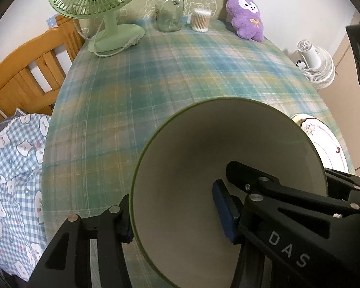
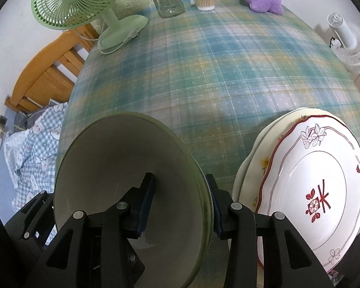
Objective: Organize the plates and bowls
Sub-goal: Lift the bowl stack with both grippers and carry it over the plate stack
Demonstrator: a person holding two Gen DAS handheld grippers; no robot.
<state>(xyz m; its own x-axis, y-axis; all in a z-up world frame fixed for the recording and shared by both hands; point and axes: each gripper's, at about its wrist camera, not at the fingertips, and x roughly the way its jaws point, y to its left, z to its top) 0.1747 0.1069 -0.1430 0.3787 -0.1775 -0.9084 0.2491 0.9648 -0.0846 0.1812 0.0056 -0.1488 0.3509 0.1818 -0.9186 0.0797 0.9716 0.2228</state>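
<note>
Above the near edge of the table [image 2: 204, 67], bowl [image 2: 122, 192] held tilted, clear of the cloth, beside stacked plates [image 2: 319, 187]. Both grippers clamped on the rim from opposite sides: right gripper [image 2: 180, 206] on its right wall, left gripper [image 1: 175, 216] on the other wall, one finger inside, one outside each. Risks: uneven pull twisting the smooth rim out of a pinch; swinging right and knocking the plates.
</note>
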